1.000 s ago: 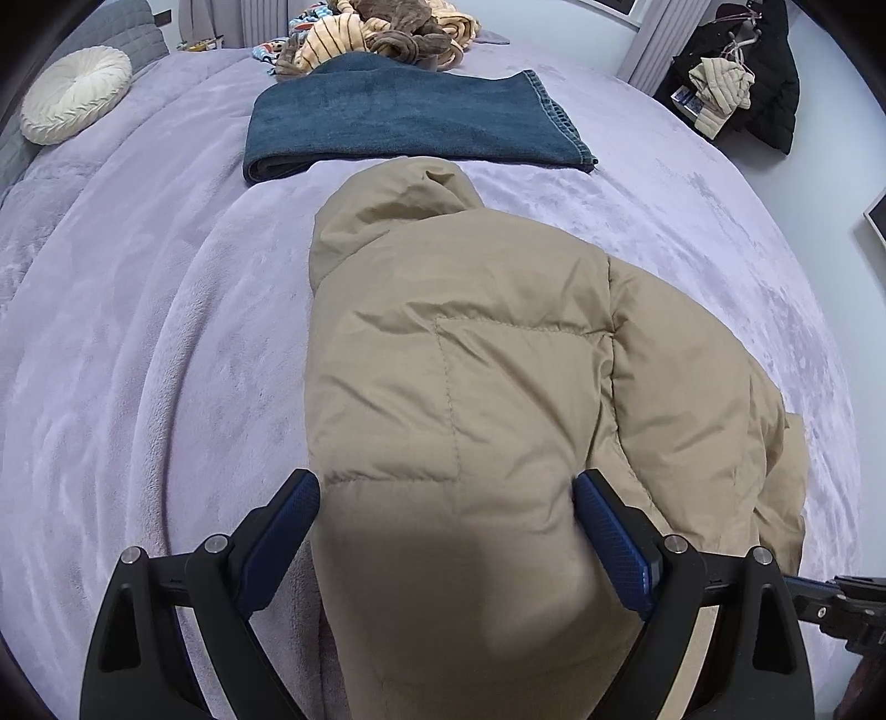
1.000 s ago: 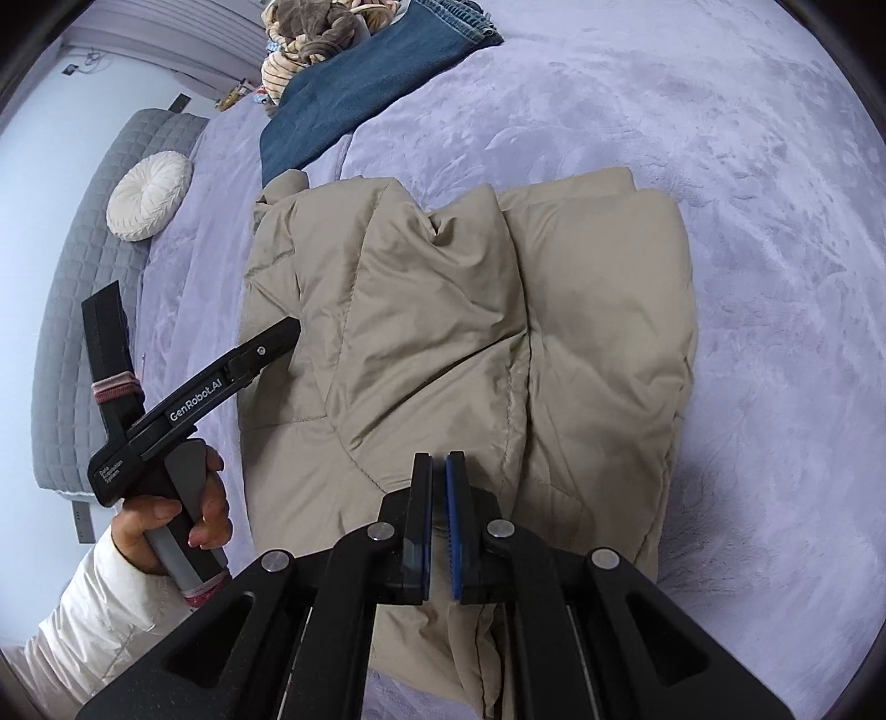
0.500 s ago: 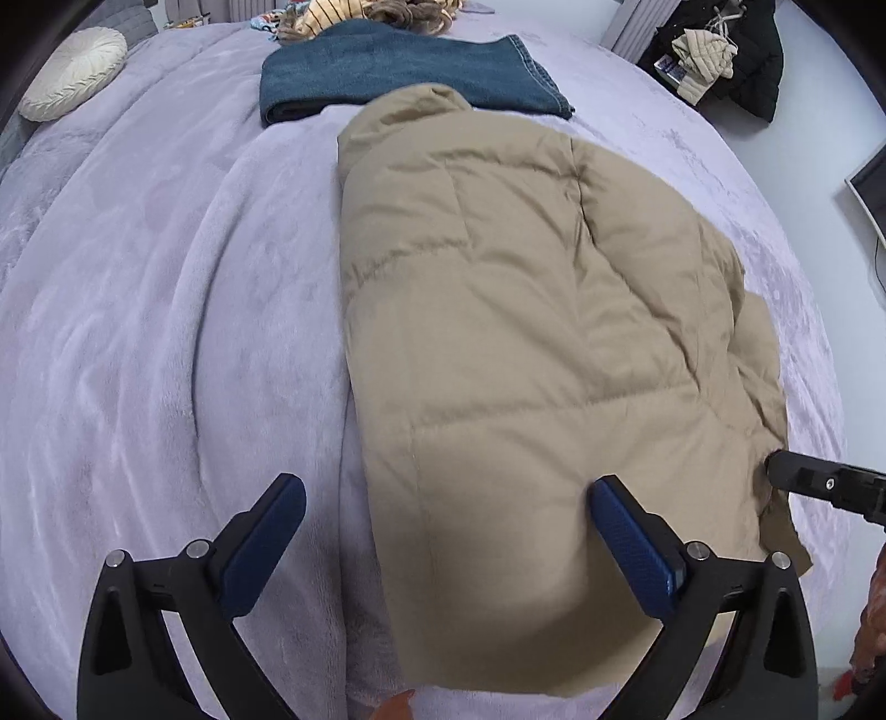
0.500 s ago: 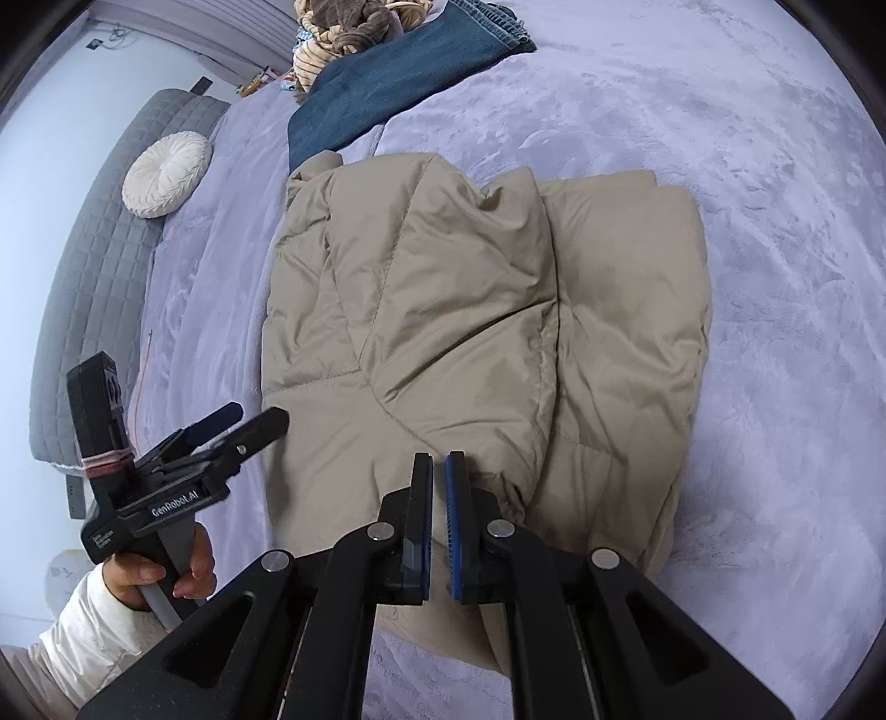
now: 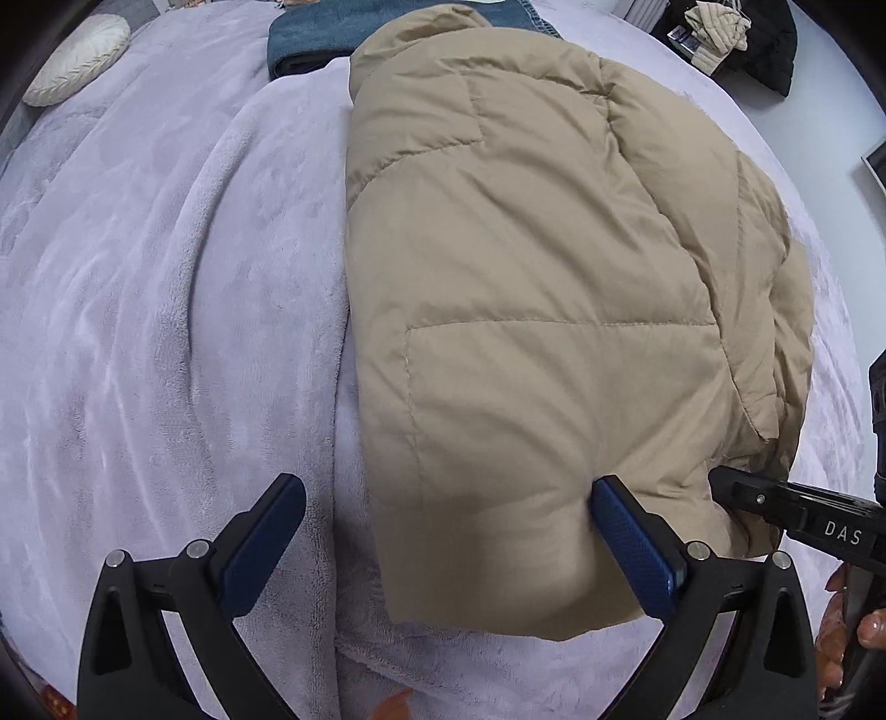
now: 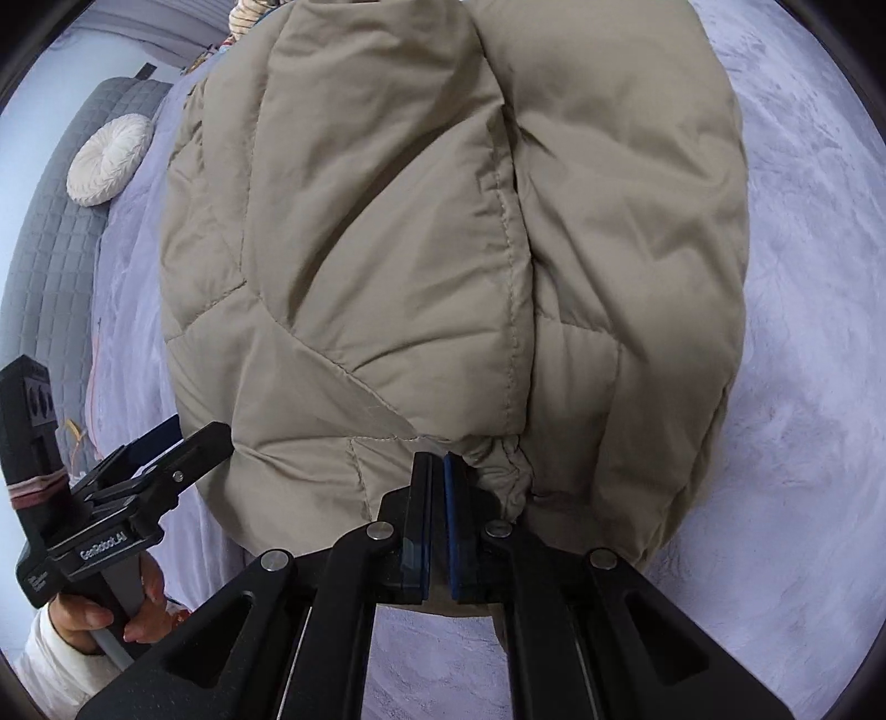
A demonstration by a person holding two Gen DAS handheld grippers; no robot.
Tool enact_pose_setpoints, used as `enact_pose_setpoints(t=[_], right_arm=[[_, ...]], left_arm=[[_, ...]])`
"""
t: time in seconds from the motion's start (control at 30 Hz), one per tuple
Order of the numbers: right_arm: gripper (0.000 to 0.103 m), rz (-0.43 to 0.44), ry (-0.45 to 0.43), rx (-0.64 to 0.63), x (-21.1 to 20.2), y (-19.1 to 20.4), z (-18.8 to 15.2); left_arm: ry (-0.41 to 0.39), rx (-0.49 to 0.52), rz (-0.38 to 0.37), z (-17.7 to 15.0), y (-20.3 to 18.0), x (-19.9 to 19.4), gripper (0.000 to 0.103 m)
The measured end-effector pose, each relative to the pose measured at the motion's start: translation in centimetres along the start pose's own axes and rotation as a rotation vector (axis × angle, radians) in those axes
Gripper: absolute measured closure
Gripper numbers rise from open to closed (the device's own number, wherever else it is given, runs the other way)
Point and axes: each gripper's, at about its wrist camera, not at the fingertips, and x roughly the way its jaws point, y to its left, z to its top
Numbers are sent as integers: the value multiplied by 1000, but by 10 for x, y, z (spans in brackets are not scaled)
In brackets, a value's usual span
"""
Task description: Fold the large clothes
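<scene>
Both hand-held grippers have closed in on the jacket [image 5: 526, 288], folded lengthwise on the bed [image 5: 166, 277]: left gripper [image 5: 443, 531] wide at its near hem, right gripper [image 6: 436, 498] pinched near the cuff, apparently ready for the crosswise fold.

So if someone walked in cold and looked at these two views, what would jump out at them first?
The big tan puffer jacket fills the middle of both views, lying partly folded on the lavender blanket. The left gripper is wide open, straddling the jacket's near edge, while the right gripper is shut at the jacket's gathered cuff. Folded blue jeans lie just beyond the jacket, with a round white pillow at far left.
</scene>
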Motion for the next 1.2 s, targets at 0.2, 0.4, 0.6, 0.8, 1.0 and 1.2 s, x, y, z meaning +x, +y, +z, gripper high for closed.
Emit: enact_pose_setpoints(t=[0.2,0.4,0.6,0.8,1.0,1.2], right_arm=[[98,-13,-35,0,-22,13,-8],[98,-4,-55,-8,-46,15,-21],[98,3,-59,-23,-65,11,-34],[97,-10,-83,-54,-91,8,-48],[42,-19,-126,-106,-130,9,-66],[36,-74,-168,-164,-158,22,-80]], left_arm=[[-59,3,31,-12,-1,-28,0],[-58,-30,48,-17,4,-52,0],[-66,-18,55,-35,-17,-74,0],[-98,1,80,-52,-39,-103,0],[-141,-13,69,-68,-64,-137,0],[-192,-21,123,-81,-82,-168,0]])
